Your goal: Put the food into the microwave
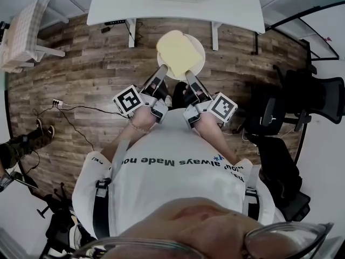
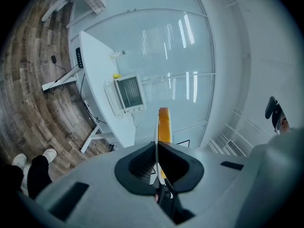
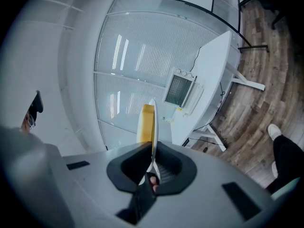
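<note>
A round white plate (image 1: pixel 197 52) carrying a flat pale-yellow piece of food (image 1: pixel 178 54) is held out in front of me over the wooden floor. My left gripper (image 1: pixel 163 69) is shut on the plate's near-left rim, and my right gripper (image 1: pixel 188 74) is shut on its near-right rim. In the left gripper view the plate (image 2: pixel 157 127) stands edge-on between the jaws (image 2: pixel 157 148), food (image 2: pixel 164 125) on its right face. The right gripper view has the plate (image 3: pixel 153 122) edge-on in the gripper (image 3: pixel 153 153), food (image 3: pixel 146 122) on its left face. The microwave (image 2: pixel 128 94) (image 3: pixel 180 91) sits on a white table (image 1: pixel 215 4) ahead.
Black office chairs (image 1: pixel 318 96) crowd the right side. A power strip and cables (image 1: pixel 59 104) lie on the floor at left. A checked seat (image 1: pixel 21 31) stands at the far left. The table's legs (image 1: pixel 131 34) reach the floor near the plate.
</note>
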Demonstrator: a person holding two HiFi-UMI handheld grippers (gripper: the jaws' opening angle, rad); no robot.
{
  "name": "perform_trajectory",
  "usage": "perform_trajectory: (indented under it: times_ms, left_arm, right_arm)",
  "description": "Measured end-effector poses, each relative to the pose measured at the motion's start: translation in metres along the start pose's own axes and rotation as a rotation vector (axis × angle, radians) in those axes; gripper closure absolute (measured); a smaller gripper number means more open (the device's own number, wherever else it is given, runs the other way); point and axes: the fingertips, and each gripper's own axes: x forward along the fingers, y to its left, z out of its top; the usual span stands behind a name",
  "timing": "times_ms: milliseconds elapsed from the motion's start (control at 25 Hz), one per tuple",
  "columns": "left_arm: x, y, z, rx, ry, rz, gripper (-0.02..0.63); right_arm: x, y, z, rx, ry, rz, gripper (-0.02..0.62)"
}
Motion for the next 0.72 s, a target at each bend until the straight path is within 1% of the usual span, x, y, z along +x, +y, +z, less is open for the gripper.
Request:
perform_trajectory:
  times_ms: [120,280,440,600,720]
  left_arm:
    - [0.005,0.005,0.010,0.044,0.004,0.021,0.588]
    - [0.022,0.008,0.019,0.046,0.002,0.025,0.587]
    - [0.046,0.005,0.030,-0.007,-0.015,-0.003,0.588]
    - [0.071,0.009,0.040,0.018,-0.007,0.016,0.588]
    - [0.093,0.010,0.049,0.020,-0.010,0.017,0.587]
  right_arm:
    - [0.009,-0.001,0.005,-0.001,0.005,0.000,0.572]
    - [0.022,-0.004,0.020,0.000,0.004,0.001,0.572]
    - [0.040,-0.008,0.038,0.010,0.004,0.007,0.572]
    - [0.053,-0.015,0.061,0.017,0.006,0.002,0.572]
    - [0.066,-0.018,0.081,0.012,0.010,0.007,0.572]
